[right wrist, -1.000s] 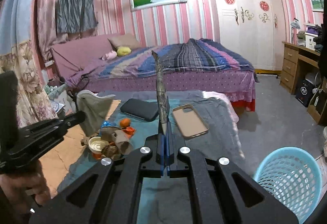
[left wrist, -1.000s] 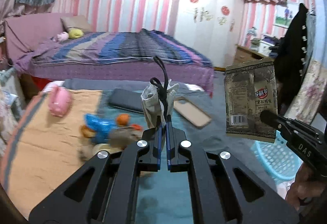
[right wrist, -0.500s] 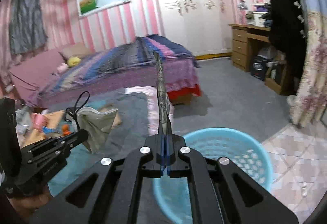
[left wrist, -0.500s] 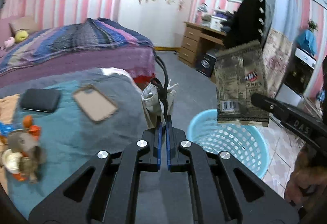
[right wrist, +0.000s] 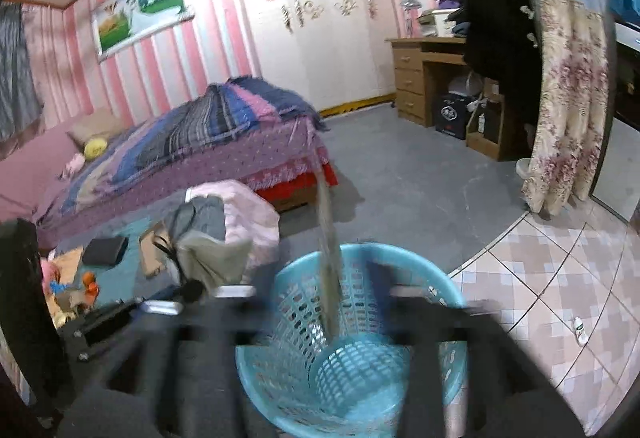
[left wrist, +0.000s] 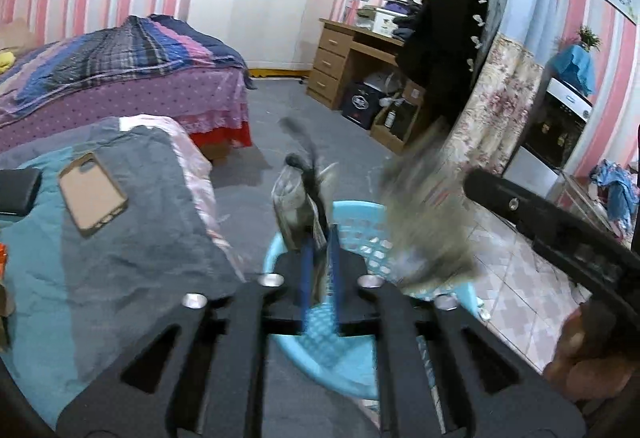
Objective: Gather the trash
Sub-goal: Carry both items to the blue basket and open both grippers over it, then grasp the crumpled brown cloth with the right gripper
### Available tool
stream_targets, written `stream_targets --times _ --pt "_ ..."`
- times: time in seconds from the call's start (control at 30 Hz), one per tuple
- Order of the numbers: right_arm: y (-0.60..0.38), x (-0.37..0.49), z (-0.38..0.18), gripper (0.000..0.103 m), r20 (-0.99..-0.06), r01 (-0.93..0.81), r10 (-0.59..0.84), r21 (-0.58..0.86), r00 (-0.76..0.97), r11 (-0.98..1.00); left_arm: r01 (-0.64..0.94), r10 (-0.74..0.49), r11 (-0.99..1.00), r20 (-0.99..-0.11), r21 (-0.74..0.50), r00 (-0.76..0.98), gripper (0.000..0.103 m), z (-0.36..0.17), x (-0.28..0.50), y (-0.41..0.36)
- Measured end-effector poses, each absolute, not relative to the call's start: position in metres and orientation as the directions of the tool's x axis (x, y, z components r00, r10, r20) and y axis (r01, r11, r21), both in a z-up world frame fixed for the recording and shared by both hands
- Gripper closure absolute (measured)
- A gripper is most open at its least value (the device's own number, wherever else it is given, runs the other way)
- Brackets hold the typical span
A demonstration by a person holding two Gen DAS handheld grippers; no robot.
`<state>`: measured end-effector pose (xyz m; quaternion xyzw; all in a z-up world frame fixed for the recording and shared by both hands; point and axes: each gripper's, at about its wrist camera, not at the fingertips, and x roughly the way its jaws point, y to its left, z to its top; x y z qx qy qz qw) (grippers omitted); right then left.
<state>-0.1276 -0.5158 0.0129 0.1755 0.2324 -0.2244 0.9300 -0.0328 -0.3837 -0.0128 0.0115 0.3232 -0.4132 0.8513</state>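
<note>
1. The left gripper (left wrist: 320,258) is seen with jaws parted a little; half a second earlier they were pressed together. The mask (left wrist: 298,206) still stands between them, above the basket (left wrist: 276,250).
2. The right gripper (right wrist: 332,302) is blurred; its fingers have spread wide since the earlier frame.
3. The wrapper (right wrist: 330,270), freed, is seen edge-on with its lower end inside the basket (right wrist: 400,262); earlier it was clamped.
4. The phone case (left wrist: 92,194) lies on the bed (left wrist: 140,238).

Basket (right wrist: 416,270) on floor (right wrist: 420,174)
</note>
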Motion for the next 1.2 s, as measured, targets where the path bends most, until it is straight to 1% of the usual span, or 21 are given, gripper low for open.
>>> stream_targets --times 0.03,0.1,0.13,0.17,0.23,0.33,0.4,0.5,0.6,0.63,0.67,0.73,0.77,0.87,0.93,0.97,1.07,1.13,1.2 --pt "-0.516 -0.128 0.014 0.037 -0.503 0.499 -0.338 0.227 0.795 0.836 0.711 -0.698 0.658 -0.556 -0.25 0.45 0.071 -0.012 -0.034 -0.384" --pt "-0.518 -0.133 0.018 0.037 -0.484 0.506 -0.352 0.236 0.801 0.83 0.716 -0.703 0.65 -0.558 -0.254 0.441 0.066 -0.014 -0.038 -0.39" --pt "-0.521 -0.137 0.02 0.037 -0.474 0.521 -0.369 0.242 0.8 0.818 0.723 -0.713 0.638 -0.559 -0.264 0.424 0.058 -0.015 -0.039 -0.392" --pt "-0.522 -0.139 0.019 0.037 -0.469 0.529 -0.377 0.248 0.799 0.812 0.728 -0.719 0.63 -0.557 -0.271 0.415 0.047 -0.015 -0.042 -0.394" --pt "-0.527 -0.144 0.019 0.037 -0.464 0.547 -0.391 0.268 0.795 0.793 0.729 -0.722 0.631 -0.545 -0.265 0.427 0.035 -0.011 -0.046 -0.389" --pt "-0.529 -0.144 0.017 0.037 -0.466 0.551 -0.391 0.279 0.794 0.786 0.712 -0.696 0.664 -0.538 -0.231 0.475 0.034 -0.002 -0.043 -0.367" --pt "-0.523 -0.137 0.018 0.037 -0.463 0.526 -0.366 0.283 0.807 0.802 0.684 -0.663 0.701 -0.537 -0.203 0.521 0.032 0.003 -0.039 -0.347" --pt "-0.508 -0.123 0.02 0.037 -0.448 0.48 -0.335 0.264 0.829 0.836 0.604 -0.591 0.778 -0.528 -0.174 0.609 0.021 0.009 -0.027 -0.296" --pt "-0.482 -0.103 0.022 0.037 -0.444 0.411 -0.277 0.241 0.852 0.879 0.52 -0.496 0.848 -0.5 -0.103 0.71 0.017 0.021 -0.017 -0.236" --pt "-0.472 -0.097 0.022 0.037 -0.442 0.387 -0.257 0.235 0.859 0.891 0.488 -0.462 0.869 -0.491 -0.082 0.739 0.013 0.025 -0.015 -0.217" --pt "-0.454 -0.087 0.023 0.037 -0.441 0.343 -0.218 0.228 0.871 0.911 0.461 -0.435 0.884 -0.484 -0.072 0.759 0.009 0.027 -0.011 -0.201" --pt "-0.429 -0.078 0.025 0.037 -0.432 0.288 -0.17 0.224 0.886 0.931 0.387 -0.374 0.919 -0.469 -0.073 0.8 0.007 0.025 -0.004 -0.163" --pt "-0.415 -0.071 0.026 0.037 -0.431 0.256 -0.141 0.221 0.891 0.941 0.335 -0.333 0.939 -0.47 -0.081 0.818 0.007 0.02 0.002 -0.141" --pt "-0.36 -0.049 0.025 0.036 -0.428 0.152 -0.048 0.212 0.903 0.965 0.225 -0.242 0.97 -0.508 -0.096 0.827 0.007 0.005 0.018 -0.084" --pt "-0.335 -0.038 0.021 0.036 -0.426 0.103 0.001 0.221 0.905 0.97 0.166 -0.178 0.984 -0.527 -0.071 0.831 0.007 -0.006 0.022 -0.054" --pt "-0.315 -0.027 0.015 0.036 -0.43 0.062 0.044 0.228 0.902 0.972 0.148 -0.159 0.987 -0.537 -0.064 0.828 0.007 -0.01 0.024 -0.044" --pt "-0.275 -0.009 0.002 0.036 -0.448 0.0 0.109 0.236 0.887 0.972 0.095 -0.123 0.992 -0.581 -0.078 0.805 0.007 -0.027 0.033 -0.009" --pt "-0.244 0.006 -0.011 0.036 -0.48 -0.059 0.162 0.223 0.862 0.973 0.054 -0.086 0.996 -0.599 -0.071 0.796 0.007 -0.038 0.036 0.013" --pt "-0.219 0.017 -0.025 0.036 -0.522 -0.074 0.163 0.187 0.837 0.979 0.015 -0.047 0.998 -0.617 -0.056 0.785 0.007 -0.047 0.04 0.035"
